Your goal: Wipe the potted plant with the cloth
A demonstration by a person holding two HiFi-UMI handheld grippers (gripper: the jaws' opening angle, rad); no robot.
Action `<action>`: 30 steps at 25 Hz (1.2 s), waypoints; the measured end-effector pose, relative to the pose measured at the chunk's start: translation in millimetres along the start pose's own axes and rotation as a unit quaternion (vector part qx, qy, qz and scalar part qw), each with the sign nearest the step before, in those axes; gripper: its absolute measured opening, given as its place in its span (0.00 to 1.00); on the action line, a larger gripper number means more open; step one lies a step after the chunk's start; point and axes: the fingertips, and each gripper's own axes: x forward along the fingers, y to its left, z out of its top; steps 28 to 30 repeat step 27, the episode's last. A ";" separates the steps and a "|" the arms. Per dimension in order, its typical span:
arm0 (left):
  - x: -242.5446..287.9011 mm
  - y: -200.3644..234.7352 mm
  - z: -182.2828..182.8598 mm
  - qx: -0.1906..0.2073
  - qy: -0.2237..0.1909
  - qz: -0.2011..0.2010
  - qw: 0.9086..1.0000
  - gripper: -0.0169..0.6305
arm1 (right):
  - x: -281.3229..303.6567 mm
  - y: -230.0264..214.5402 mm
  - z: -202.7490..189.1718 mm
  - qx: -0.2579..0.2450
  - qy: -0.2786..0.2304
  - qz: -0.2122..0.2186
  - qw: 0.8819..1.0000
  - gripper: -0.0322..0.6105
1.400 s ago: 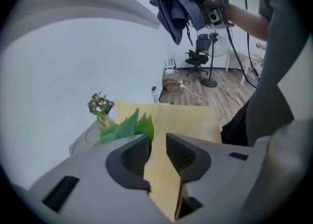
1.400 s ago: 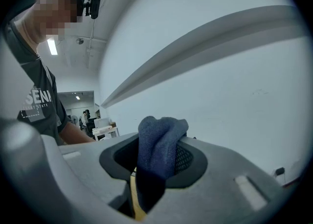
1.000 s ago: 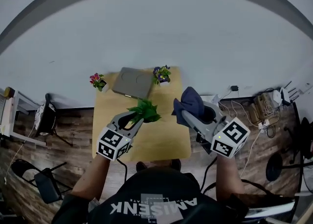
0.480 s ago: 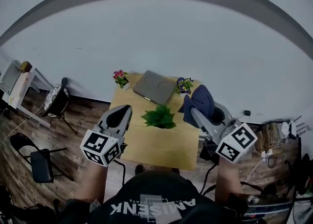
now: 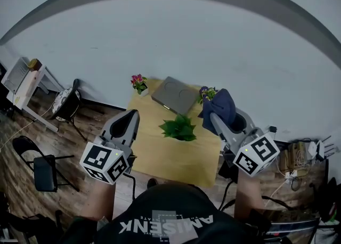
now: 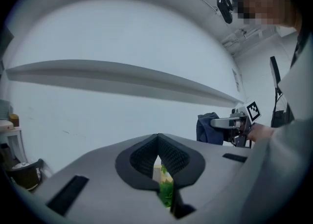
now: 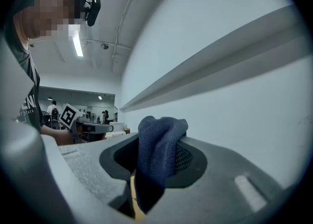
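Note:
A green leafy potted plant (image 5: 178, 129) stands in the middle of the wooden table (image 5: 176, 157). My left gripper (image 5: 129, 118) is held to the left of the plant and apart from it. Its jaws have just closed and are shut with nothing between them. In the left gripper view (image 6: 157, 138) a bit of the plant (image 6: 166, 192) shows below the jaws. My right gripper (image 5: 212, 115) is held right of the plant, shut on a dark blue cloth (image 5: 219, 106). The cloth (image 7: 157, 147) bulges up between the pads in the right gripper view.
At the table's far edge stand a pink-flowered pot (image 5: 139, 83), a flat grey board (image 5: 175, 95) and a purple-flowered pot (image 5: 207, 94). A black chair (image 5: 43, 172) and a white shelf (image 5: 24, 80) are at the left. Cables (image 5: 298, 152) lie on the floor at the right.
The left gripper, earlier open around the plant's leaves, has pulled back to the left, risen and shut empty. The right gripper has shifted slightly with the cloth.

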 end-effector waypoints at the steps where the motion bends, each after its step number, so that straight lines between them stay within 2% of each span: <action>1: 0.6 -0.3 -1.0 0.003 0.000 0.000 1.000 0.03 | 0.5 0.2 -1.1 -0.003 0.002 -0.001 1.000 0.25; 9: 8.4 -4.6 -3.5 0.000 0.004 -0.004 1.000 0.03 | -0.4 -4.7 -1.5 -0.005 0.003 -0.018 1.000 0.25; 15: 12.6 -4.8 -4.6 0.025 0.008 0.005 1.000 0.03 | -0.2 -6.3 -2.0 -0.002 0.002 -0.026 1.000 0.25; 24: 14.4 -7.9 0.2 -0.017 -0.004 -0.016 1.000 0.03 | -0.9 -8.7 -2.8 -0.002 0.001 -0.034 0.999 0.25; 30: 13.5 -8.1 2.7 -0.016 -0.010 -0.017 1.000 0.03 | -0.7 -9.3 -3.1 -0.001 0.002 -0.036 0.999 0.25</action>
